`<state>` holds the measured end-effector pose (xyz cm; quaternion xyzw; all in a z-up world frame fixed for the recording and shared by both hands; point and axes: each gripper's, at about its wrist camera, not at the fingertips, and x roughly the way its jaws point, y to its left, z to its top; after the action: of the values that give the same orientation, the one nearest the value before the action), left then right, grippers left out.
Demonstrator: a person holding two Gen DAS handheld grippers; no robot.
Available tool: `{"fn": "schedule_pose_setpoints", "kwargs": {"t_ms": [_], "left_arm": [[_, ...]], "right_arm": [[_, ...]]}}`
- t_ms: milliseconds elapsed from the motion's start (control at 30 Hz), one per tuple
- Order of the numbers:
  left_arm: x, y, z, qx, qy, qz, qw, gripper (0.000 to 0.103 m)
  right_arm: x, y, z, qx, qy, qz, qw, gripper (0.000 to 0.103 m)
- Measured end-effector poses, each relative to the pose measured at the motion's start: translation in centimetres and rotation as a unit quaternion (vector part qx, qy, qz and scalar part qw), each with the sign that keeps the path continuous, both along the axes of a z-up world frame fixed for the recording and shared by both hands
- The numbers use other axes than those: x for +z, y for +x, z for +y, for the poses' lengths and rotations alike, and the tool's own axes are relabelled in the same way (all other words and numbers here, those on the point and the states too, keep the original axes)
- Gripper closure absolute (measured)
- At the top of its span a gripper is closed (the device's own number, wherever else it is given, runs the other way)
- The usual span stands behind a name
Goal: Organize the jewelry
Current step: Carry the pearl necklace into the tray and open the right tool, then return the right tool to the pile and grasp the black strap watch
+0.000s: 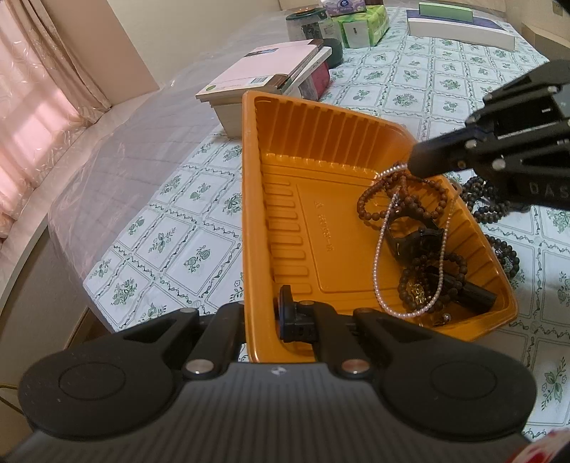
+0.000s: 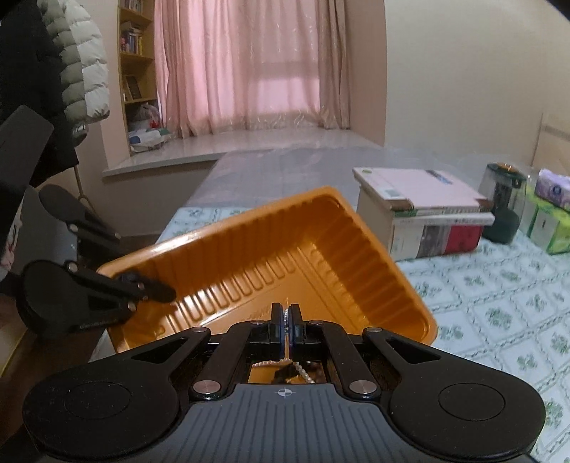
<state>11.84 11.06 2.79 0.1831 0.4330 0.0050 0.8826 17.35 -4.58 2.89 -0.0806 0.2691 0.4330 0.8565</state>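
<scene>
An orange plastic tray [image 1: 281,199] lies on the patterned tablecloth. My left gripper [image 1: 265,317] is shut on the tray's near rim and tilts it. My right gripper [image 1: 415,167] is shut on a pearl necklace [image 1: 379,263] that hangs down into the tray's right side. A brown bead bracelet [image 1: 370,213], a dark watch [image 1: 420,238] and more dark beads lie under it in the tray. In the right wrist view the tray [image 2: 320,256] fills the middle, the right gripper [image 2: 286,317] pinches the pearls [image 2: 301,370], and the left gripper [image 2: 142,285] holds the tray's left rim.
Dark bead strands [image 1: 484,203] lie on the tablecloth right of the tray. A stack of books [image 1: 270,82] stands behind it, with a dark jar [image 1: 310,21] and green tissue packs [image 1: 363,28] beyond. A white box [image 1: 459,25] sits far right. The table edge runs along the left.
</scene>
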Motion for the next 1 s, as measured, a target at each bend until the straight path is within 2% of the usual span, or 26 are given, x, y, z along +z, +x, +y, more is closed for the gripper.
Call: {"fn": "schedule_pose_setpoints", "kwargs": {"t_ms": [100,167,233,300,333,600,700,833,1000], "left_arm": [[0.0,0.0,0.0,0.000,0.000,0.000,1.0000,0.101],[0.0,0.0,0.0,0.000,0.000,0.000,1.0000,0.101],[0.0,0.0,0.0,-0.001,0.000,0.000,1.0000,0.101],[0.0,0.0,0.0,0.000,0.000,0.000,1.0000,0.101],[0.0,0.0,0.0,0.000,0.000,0.000,1.0000,0.101],[0.0,-0.1,0.0,0.000,0.001,-0.001,1.0000,0.101],[0.0,-0.1,0.0,-0.001,0.001,-0.001,1.0000,0.101],[0.0,-0.1,0.0,-0.002,0.002,0.000,1.0000,0.101],[0.0,-0.1,0.0,-0.003,0.004,0.001,1.0000,0.101]], "right_arm": [[0.3,0.0,-1.1,0.000,0.022,0.009,1.000,0.101],[0.8,-0.3,-1.8,-0.021,0.032,0.004,0.999,0.098],[1.0,-0.4,-3.4,-0.050,0.040,0.001,0.998,0.086],[0.9,-0.7,-5.3,-0.080,0.052,0.007,0.995,0.065],[0.6,-0.8,-6.4,-0.096,0.057,0.012,0.994,0.063],[-3.1,-2.9,-14.2,-0.218,0.033,0.069,0.973,0.061],[-4.3,-3.5,-16.0,-0.247,0.019,0.087,0.965,0.061],[-5.2,-4.3,-17.0,-0.259,0.002,0.088,0.962,0.061],[-5.8,-4.0,-16.6,-0.252,-0.016,0.086,0.964,0.061]]}}
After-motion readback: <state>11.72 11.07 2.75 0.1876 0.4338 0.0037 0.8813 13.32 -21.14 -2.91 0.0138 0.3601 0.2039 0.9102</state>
